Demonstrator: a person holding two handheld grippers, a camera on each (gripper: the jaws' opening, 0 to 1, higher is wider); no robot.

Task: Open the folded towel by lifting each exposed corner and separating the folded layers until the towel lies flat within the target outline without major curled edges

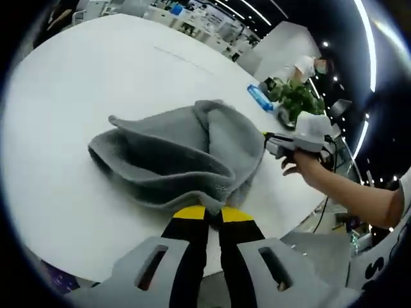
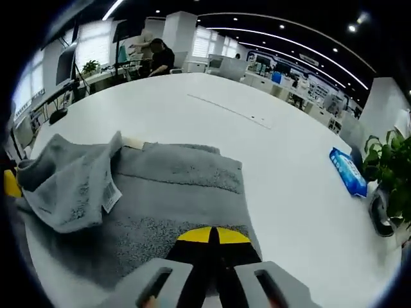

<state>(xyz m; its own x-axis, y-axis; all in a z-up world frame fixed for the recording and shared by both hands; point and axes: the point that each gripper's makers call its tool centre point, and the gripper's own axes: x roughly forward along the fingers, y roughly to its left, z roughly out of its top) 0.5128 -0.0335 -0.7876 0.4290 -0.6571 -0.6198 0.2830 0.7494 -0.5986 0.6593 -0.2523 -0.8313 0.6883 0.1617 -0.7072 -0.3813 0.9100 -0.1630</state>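
Where the one grey towel (image 1: 183, 157) lies rumpled on the white tabletop (image 1: 77, 96), the left gripper (image 1: 213, 215) has its yellow-tipped jaws pressed together on the towel's near edge, pinching a lifted fold. In the right gripper view the same towel (image 2: 173, 192) spreads partly flat, with one flap bunched up and turned over at its left side; a small white care tag (image 2: 110, 194) hangs from that flap, its print too small to read. The right gripper (image 2: 212, 236) also has its yellow tips closed together at the towel's near hem — whether cloth is actually caught between them I cannot tell. In the left gripper view, the right gripper (image 1: 297, 136) shows beside the towel's right edge, held in a person's hand (image 1: 302, 160). Beyond the towel's right side lies one blue packet (image 2: 349, 171) with white lettering that cannot be made out, and past it stands one green potted plant (image 2: 385, 173) at the tabletop's rim. A faint thin line (image 2: 228, 109) is marked on the tabletop beyond the towel's far edge. Further behind the towel, one person (image 2: 157, 59) sits at a desk — another person (image 1: 307, 66) in white stands beyond the plant.
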